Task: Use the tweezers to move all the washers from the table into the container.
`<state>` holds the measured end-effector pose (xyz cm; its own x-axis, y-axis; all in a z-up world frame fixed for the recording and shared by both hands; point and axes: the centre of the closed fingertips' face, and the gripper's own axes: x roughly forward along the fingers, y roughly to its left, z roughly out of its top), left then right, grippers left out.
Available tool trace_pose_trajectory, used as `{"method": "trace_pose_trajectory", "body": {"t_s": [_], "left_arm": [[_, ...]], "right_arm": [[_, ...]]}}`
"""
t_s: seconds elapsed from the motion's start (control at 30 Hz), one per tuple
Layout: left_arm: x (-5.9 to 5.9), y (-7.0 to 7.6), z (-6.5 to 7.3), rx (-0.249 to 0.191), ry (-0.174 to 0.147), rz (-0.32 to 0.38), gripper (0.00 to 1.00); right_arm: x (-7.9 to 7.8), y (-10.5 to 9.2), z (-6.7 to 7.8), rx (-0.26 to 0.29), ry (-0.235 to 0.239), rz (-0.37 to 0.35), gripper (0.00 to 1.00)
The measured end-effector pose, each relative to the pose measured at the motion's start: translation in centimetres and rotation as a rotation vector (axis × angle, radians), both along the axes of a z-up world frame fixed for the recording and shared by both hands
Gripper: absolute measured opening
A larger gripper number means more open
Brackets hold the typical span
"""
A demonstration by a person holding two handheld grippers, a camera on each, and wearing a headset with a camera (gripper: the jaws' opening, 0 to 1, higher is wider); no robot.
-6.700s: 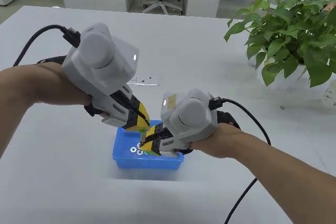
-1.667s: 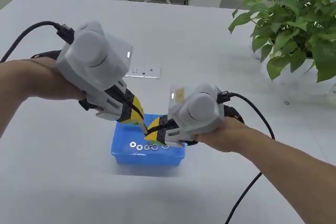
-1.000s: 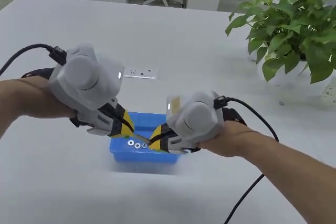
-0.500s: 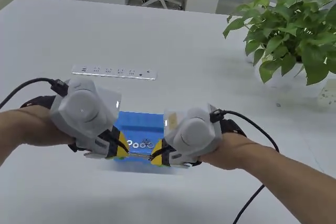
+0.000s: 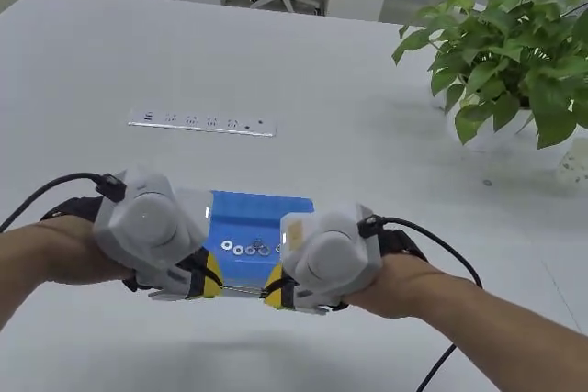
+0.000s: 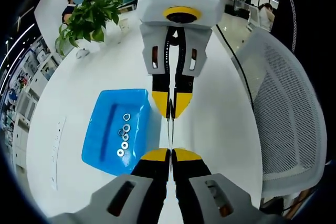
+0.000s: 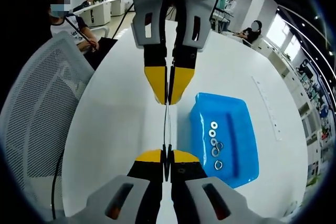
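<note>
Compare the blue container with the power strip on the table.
The container is blue, open, holding washers; the power strip is white, long, flat. The container sits just beyond the left hand-held gripper and right hand-held gripper, which pinch the tweezers; the power strip lies farther off. Both rest on the table.

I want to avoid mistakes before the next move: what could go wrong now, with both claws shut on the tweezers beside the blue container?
1. The left claw and right claw pinch opposite ends of the thin tweezers; uneven pulling may bend or drop them.
2. They sit close to the blue container; a bump may scatter its washers.
</note>
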<state>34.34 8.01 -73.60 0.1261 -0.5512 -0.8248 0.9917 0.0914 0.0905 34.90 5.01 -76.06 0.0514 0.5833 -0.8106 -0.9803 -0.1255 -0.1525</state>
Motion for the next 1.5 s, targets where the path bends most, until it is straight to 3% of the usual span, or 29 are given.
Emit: {"method": "trace_pose_trajectory", "body": {"t_s": [0.1,0.3,0.47,0.73,0.87,1.07,1.27,1.5], "left_arm": [[-0.2,0.3,0.4,-0.005,-0.002,0.009,0.06],[-0.4,1.0,1.6,-0.063,-0.009,0.069,0.15],[-1.6,1.2,2.4,-0.145,-0.009,0.137,0.19],[-2.8,2.3,2.7,-0.227,-0.013,0.232,0.28],[-3.4,2.5,3.3,-0.248,-0.034,0.264,0.37],[-4.5,2.4,4.9,-0.333,-0.056,0.329,0.52],[-5.4,2.9,5.0,-0.346,-0.075,0.365,0.65],[-5.8,3.2,5.0,-0.338,-0.077,0.378,0.66]], "right_arm": [[-0.1,-0.2,-0.5,-0.022,-0.001,-0.005,0.03],[-0.6,-0.4,-1.7,-0.037,0.023,-0.013,0.04],[-1.1,-0.2,-2.5,-0.051,0.037,-0.015,0.04],[-1.3,0.1,-3.4,-0.083,0.034,-0.018,0.05],[-1.4,0.2,-3.8,-0.107,0.029,-0.002,0.05],[-1.3,0.2,-4.4,-0.145,0.037,-0.011,0.05],[-1.6,0.2,-4.9,-0.181,0.051,-0.007,0.05],[-1.8,-0.1,-5.8,-0.225,0.061,-0.019,0.06]]}}
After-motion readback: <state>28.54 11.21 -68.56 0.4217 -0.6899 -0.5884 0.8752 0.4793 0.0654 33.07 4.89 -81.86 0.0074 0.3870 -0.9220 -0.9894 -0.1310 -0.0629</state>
